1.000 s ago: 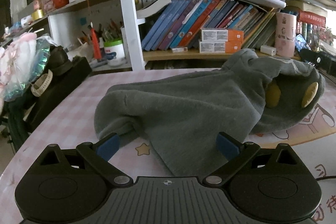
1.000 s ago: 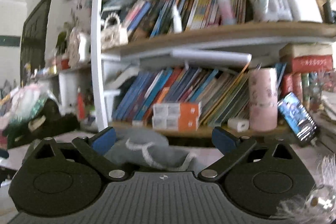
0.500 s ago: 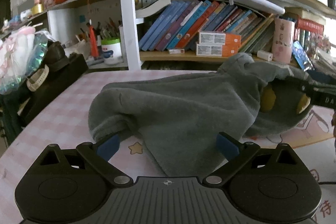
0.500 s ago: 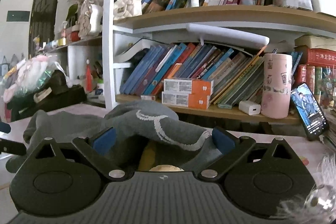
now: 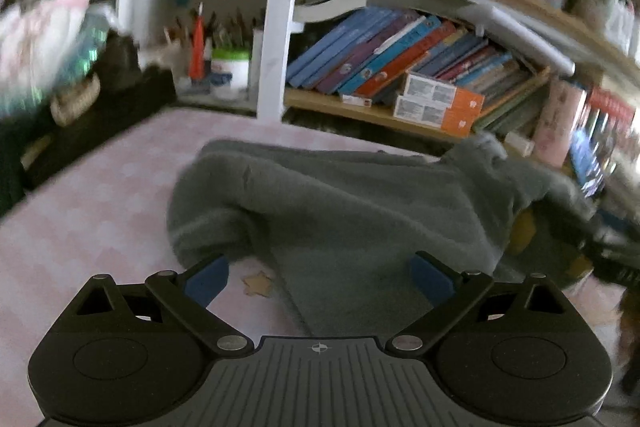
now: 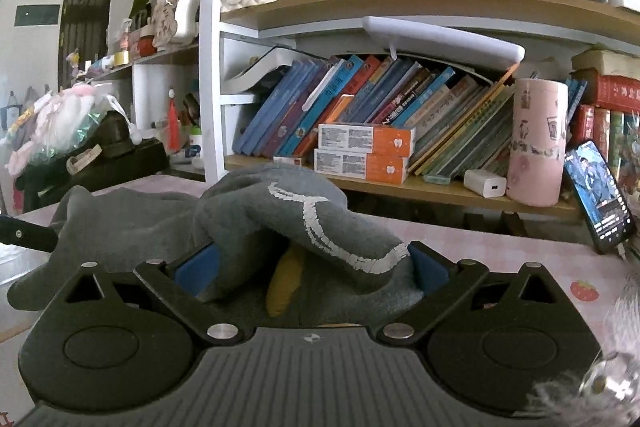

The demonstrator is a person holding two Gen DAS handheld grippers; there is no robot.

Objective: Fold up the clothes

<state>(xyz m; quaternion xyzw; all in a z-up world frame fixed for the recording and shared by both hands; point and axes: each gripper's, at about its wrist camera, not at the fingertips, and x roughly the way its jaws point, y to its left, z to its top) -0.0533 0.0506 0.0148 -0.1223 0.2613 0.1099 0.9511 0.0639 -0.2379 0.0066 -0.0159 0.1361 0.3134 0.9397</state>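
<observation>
A grey hooded garment point(image 5: 360, 211) lies bunched on the pink checked table point(image 5: 100, 211); yellow patches show inside its hood. My left gripper point(image 5: 320, 279) is open, its blue pads straddling the near hem of the garment. My right gripper point(image 6: 312, 267) is open, with the hood end of the garment point(image 6: 304, 227) and its cracked white print lying between the pads. The right gripper also shows at the right edge of the left wrist view point(image 5: 612, 251), dark and blurred.
A bookshelf point(image 6: 400, 167) full of books, orange boxes point(image 6: 360, 147) and a pink cup point(image 6: 538, 143) runs along the back of the table. A phone point(image 6: 600, 195) leans at the right. A black bag point(image 6: 100, 155) with clutter stands at the left.
My right gripper has come down and forward onto the hood, which now lies between its pads. My left gripper has lifted and tilted a little; its view is blurred.
</observation>
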